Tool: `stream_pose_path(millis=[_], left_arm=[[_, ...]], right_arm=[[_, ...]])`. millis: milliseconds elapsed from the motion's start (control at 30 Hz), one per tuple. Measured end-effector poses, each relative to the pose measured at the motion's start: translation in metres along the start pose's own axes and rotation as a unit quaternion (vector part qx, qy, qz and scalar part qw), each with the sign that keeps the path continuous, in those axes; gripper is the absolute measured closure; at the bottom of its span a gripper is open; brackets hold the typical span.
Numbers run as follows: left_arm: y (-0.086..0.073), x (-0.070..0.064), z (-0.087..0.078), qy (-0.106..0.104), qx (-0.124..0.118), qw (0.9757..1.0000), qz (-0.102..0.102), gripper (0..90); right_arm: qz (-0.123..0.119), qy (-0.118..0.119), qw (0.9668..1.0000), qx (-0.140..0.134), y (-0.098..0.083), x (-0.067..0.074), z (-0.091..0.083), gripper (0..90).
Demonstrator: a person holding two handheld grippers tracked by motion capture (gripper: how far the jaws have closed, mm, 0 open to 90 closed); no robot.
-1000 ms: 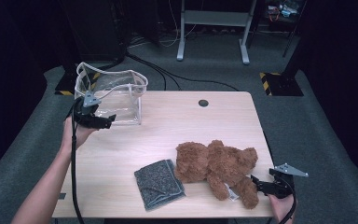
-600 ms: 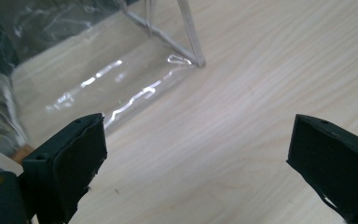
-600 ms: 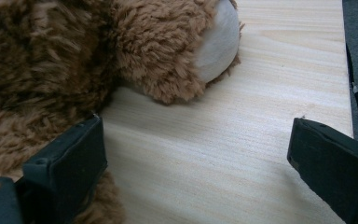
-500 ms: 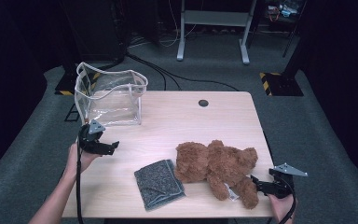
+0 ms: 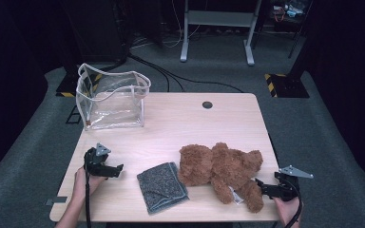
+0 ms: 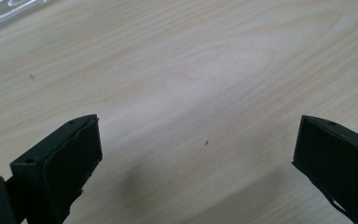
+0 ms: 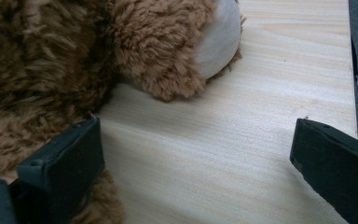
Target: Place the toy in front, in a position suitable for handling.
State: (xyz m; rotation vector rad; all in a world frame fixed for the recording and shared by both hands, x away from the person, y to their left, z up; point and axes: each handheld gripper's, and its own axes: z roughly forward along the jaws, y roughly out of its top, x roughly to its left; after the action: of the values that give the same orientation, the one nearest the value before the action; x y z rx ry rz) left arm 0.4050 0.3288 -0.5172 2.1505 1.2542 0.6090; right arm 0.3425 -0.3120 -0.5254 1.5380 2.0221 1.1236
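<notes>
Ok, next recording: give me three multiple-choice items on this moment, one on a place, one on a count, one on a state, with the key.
1. Where does the clear plastic bag with white trim stand?
A. far left corner of the light wooden table
B. near right corner
C. on the floor

2. How many soft things lie on the table?
A. one
B. two
C. four

3. How do the left gripper's jaws stand?
A. shut on the cloth
B. shut on nothing
C. open over bare wood

Key:
1 A, the high view shows it at the far left corner.
2 B, the brown plush teddy bear and the folded grey cloth.
3 C, the left gripper view shows both jaws apart with bare wood between them; they have just been opening.
</notes>
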Motion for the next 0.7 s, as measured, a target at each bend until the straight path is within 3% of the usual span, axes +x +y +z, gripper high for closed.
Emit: stream_pose_path(millis=[233,367,400,700], left_arm=[[-0.014,0.001,0.002,-0.002,-0.021,0.9994,-0.027,0.3],[-0.019,0.004,0.003,-0.017,-0.029,0.9981,-0.052,0.2],[-0.02,0.003,0.003,-0.016,-0.036,0.9978,-0.053,0.1],[-0.021,0.001,0.0,-0.015,-0.028,0.998,-0.055,0.3]], right_arm=[[0.007,-0.004,0.9999,0.011,0.001,0.002,-0.002,1.1],[0.002,-0.007,0.9999,0.013,0.004,0.004,-0.007,2.5],[0.0,-0.007,0.9999,0.013,0.006,0.005,-0.009,2.3],[-0.013,-0.002,0.9999,0.007,0.031,0.023,-0.035,0.0]])
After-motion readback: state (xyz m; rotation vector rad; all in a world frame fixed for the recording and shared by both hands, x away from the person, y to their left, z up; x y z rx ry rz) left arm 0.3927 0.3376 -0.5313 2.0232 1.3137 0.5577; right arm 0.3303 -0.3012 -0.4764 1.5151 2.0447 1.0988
